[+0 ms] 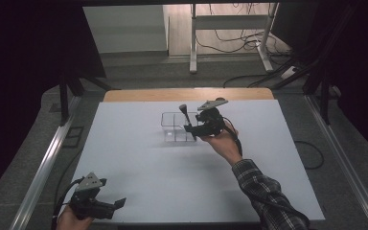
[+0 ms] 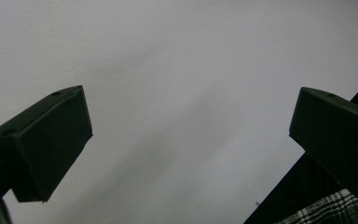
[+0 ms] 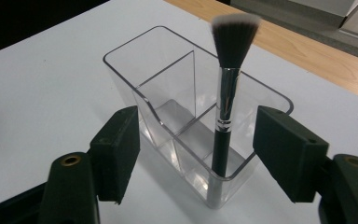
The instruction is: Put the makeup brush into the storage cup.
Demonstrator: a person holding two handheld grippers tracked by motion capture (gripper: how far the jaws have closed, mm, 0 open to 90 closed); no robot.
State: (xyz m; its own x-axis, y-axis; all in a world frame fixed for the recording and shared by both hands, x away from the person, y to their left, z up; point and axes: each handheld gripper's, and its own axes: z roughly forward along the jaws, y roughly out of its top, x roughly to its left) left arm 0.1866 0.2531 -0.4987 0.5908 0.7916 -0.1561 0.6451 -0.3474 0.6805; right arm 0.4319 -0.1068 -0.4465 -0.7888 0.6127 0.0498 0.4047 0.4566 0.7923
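Near the table's far middle, the black-handled makeup brush (image 3: 221,135) stands in the clear plastic divided organizer (image 3: 121,77); the right gripper (image 3: 196,149), jaws wide and empty, should withdraw straight. The left gripper (image 1: 117,205) idles wide open.

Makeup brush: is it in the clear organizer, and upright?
In and upright: the brush stands bristles-up in a compartment of the organizer, clear of the open right gripper.

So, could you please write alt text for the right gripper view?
A makeup brush stands upright, bristles up, in a compartment of a clear plastic organizer on a white table. The right gripper has open jaws on either side of the organizer, without touching it.
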